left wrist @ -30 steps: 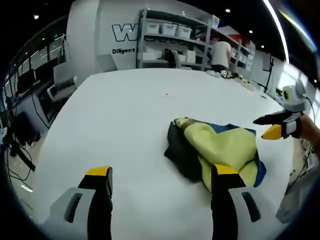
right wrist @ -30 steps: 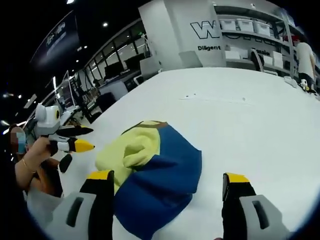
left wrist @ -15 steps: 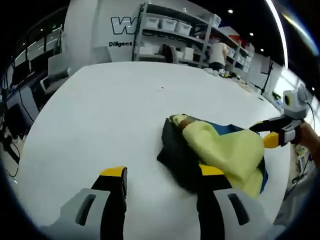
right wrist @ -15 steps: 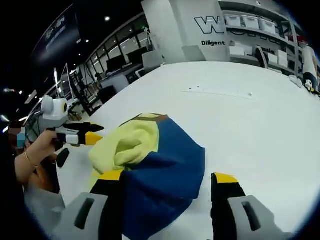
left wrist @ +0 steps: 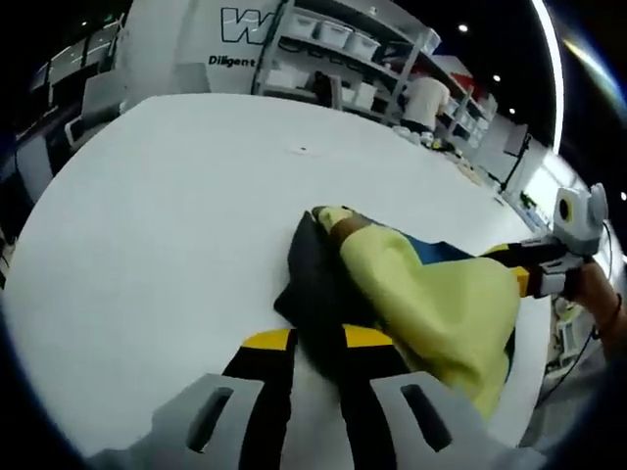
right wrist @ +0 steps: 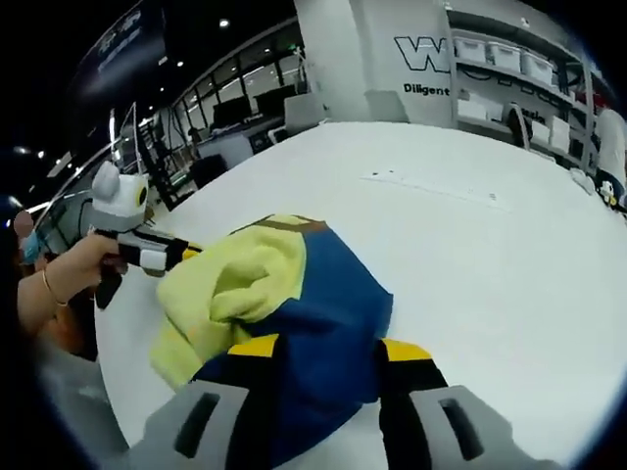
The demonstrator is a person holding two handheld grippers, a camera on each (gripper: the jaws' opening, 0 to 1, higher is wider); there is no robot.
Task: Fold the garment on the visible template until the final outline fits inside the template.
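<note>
The garment (left wrist: 411, 294) lies bunched near the white desk (left wrist: 147, 196) edge, unfolded; folding hardly begun. Left gripper (left wrist: 315, 343) fingers pinch its dark hem; right gripper (right wrist: 328, 352) fingers pinch blue fabric.

White table (left wrist: 147, 206), shelving with white bins (left wrist: 338, 59), standing person (left wrist: 426, 98), wall lettering (right wrist: 423, 57)

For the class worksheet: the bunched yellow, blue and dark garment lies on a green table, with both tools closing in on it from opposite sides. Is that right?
Not quite: the table is white, not green, as the left gripper view shows. The rest stands: the bunched yellow, blue and dark garment lies on it, with the left tool and right tool at it from opposite sides.
</note>
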